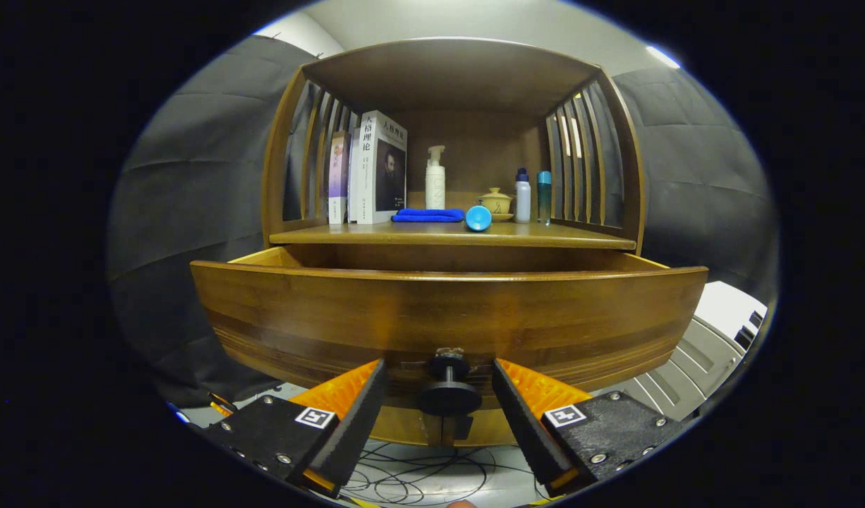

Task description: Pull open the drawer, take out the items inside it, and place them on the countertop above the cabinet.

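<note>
A wooden cabinet's drawer (446,317) stands pulled out toward me, its curved front wide across the view. Its dark round knob (449,391) sits between my fingers, with a gap on each side. My gripper (439,374) is open around the knob, fingertips close to the drawer front. The drawer's inside is hidden behind its front panel. Above it lies the countertop (588,238), a wooden shelf surface holding a blue round item (478,217) near its front edge and a folded blue cloth (428,214).
On the countertop stand books (372,169) at the left, a white pump bottle (435,180), a yellow lidded cup (496,202) and two small bottles (531,197). Slatted side walls and a roof enclose the shelf. Cables (418,480) lie on the floor below.
</note>
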### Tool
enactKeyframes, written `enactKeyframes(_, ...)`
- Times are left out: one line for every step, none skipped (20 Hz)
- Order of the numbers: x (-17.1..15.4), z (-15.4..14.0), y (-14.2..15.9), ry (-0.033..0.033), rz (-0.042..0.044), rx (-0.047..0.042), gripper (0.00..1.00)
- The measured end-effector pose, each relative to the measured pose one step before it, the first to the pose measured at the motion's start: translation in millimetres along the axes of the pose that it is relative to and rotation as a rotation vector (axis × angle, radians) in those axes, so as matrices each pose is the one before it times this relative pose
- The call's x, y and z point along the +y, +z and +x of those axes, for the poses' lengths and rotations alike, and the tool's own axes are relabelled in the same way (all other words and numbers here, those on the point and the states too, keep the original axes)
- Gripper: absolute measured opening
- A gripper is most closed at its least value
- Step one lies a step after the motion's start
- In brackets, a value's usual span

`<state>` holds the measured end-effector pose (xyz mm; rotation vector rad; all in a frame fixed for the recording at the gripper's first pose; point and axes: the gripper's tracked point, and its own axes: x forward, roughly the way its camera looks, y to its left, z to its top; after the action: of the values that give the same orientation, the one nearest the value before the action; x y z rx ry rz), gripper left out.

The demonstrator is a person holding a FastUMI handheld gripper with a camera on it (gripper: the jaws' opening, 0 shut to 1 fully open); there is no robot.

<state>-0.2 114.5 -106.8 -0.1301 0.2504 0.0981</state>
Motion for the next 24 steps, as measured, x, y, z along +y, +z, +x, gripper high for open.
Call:
enactKeyframes(0.01, 5.56, -0.94, 0.00509, 0.00276, 0.0085, 0.93)
enactKeyframes(-0.2, 5.52, 2.99, 0.00272, 0.00429, -0.00024, 0.93)
enactKeyframes(-0.25, 5.15, 0.59, 0.00278, 0.00402, 0.00625, 0.93)
enactKeyframes(-0.52, 4.98, 1.06, 0.00104, 0.00322, 0.00301, 0.93)
enactKeyframes(-0.6, 3.19, 1.04, -0.00094, 0.00409, 0.00247, 0.93)
enactKeyframes(0.07, 3.52, 0.99, -0.00351, 0.0022, -0.00203, 0.93)
enactKeyframes(0.05, 4.6, 1.11, -0.00554, 0.00188, -0.00247, 0.93)
enactKeyframes(-0.14, 4.75, 0.84, -0.00722, 0.00024, -0.00441, 0.93)
enactKeyframes(-0.23, 4.16, 0.58, -0.00702, -0.00017, -0.0018, 0.93)
enactKeyframes(0.39, 4.29, 1.26, -0.0062, 0.00068, -0.00232, 0.93)
enactKeyframes(0.13, 4.65, 0.54, -0.00401, 0.00014, -0.00037, 0.93)
enactKeyframes(-0.25, 4.66, 1.2, -0.00266, -0.00132, -0.00392, 0.93)
enactKeyframes(0.09, 5.28, 0.98, -0.00134, -0.00405, -0.00491, 0.93)
enactKeyframes(-0.98, 5.72, -0.97, -0.00393, -0.00677, 0.00172, 0.93)
enactKeyframes(-0.35, 4.93, 0.21, -0.00097, -0.00976, -0.00601, 0.93)
enactKeyframes(-0.13, 4.79, 0.86, -0.00063, -0.00631, -0.00295, 0.93)
enactKeyframes(-0.34, 4.22, 1.28, -0.00199, 0.00675, -0.00021, 0.93)
enactKeyframes(-0.26, 4.64, 0.47, -0.0035, 0.01476, 0.00132, 0.93)
enactKeyframes(1.28, 2.52, 1.41, -0.00285, 0.01367, 0.00105, 0.93)
enactKeyframes(0.35, 3.94, 1.07, -0.00267, 0.0028, 0.0007, 0.93)
enactKeyframes(0.03, 2.97, 0.83, -0.00085, -0.00431, -0.00365, 0.93)
enactKeyframes(-0.16, 2.58, 0.37, 0.00017, -0.00085, -0.00379, 0.93)
enactKeyframes(0.03, 3.67, 1.16, 0.00047, 0.00235, -0.00407, 0.93)
enactKeyframes(-0.25, 3.4, -0.13, -0.00069, 0.00286, -0.00043, 0.93)
